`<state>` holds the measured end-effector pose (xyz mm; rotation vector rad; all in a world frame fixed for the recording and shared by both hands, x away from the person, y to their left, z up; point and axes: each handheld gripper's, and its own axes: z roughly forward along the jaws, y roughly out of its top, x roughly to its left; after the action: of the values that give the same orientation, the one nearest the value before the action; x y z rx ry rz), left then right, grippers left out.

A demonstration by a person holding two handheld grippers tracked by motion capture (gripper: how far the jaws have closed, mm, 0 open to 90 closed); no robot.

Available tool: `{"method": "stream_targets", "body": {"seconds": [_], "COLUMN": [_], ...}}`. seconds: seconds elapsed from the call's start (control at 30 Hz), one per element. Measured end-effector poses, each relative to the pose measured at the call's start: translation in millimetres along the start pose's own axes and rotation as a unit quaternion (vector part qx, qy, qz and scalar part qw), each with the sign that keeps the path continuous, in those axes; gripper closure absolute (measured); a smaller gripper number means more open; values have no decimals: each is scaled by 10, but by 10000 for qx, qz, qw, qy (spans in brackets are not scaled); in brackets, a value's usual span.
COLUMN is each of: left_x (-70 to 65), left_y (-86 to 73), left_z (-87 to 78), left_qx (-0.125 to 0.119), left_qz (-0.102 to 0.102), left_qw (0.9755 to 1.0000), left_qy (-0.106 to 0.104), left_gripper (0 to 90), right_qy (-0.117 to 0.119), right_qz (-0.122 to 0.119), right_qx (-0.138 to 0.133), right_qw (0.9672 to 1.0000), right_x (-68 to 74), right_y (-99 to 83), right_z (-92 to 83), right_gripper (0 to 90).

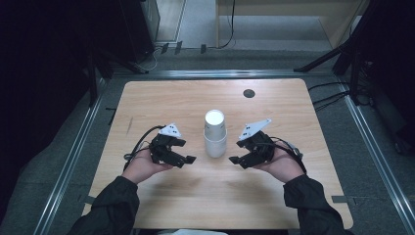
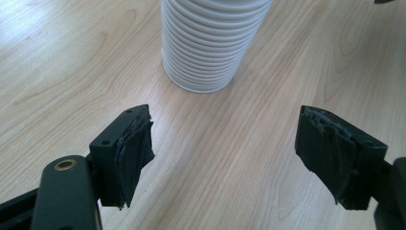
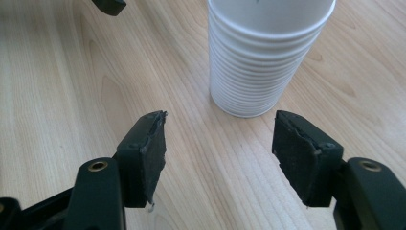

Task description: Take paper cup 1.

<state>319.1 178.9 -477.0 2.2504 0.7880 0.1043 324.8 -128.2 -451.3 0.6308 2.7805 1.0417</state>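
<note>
Nearest the person, the left gripper (image 1: 185, 152) at about eight o'clock and the right gripper (image 1: 241, 152) at about four o'clock are resting in upturned palms on the pale wooden table (image 1: 161, 98); both are standing with jaws spread and grasping nothing, likely poised to close in from either side. Between and just beyond them, apart from both, the tall stack of white ribbed paper cups (image 1: 215, 133) is standing upright at the table's centre, its top cup apparently empty.

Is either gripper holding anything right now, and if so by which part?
Nothing is held. Both the left gripper and right gripper have open jaws, short of the stack of cups.
</note>
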Motion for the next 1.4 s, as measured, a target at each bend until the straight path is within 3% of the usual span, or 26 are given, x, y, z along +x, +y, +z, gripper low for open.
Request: {"method": "stream_targets", "body": {"seconds": [0.27,0.73,0.97,1.17,1.4], "left_x": [-16,-43,-70,-92,-118], "left_y": [31,-64,-117,-173,-237], "left_z": [12,-92,-136,-170,-209], "left_qx": [2,7,-22,-40,-66], "left_qz": [-156,-197,-252,-344,-459], "left_qw": [9998,9998,9997,9994,9989], "left_qy": [-117,-53,-31,5,9], "left_gripper": [204,204,204,201,186], "right_qy": [139,-12,-23,163,160], "right_qz": [-106,-330,-411,-537,-631], "right_qx": [218,430,554,657,609], "right_qw": [9996,9985,9976,9963,9960], "right_x": [-43,-140,-201,-257,-303], "right_y": [187,570,672,800,965], "right_z": [-71,-196,-147,-64,0], "right_gripper": [360,360,351,339,324]}}
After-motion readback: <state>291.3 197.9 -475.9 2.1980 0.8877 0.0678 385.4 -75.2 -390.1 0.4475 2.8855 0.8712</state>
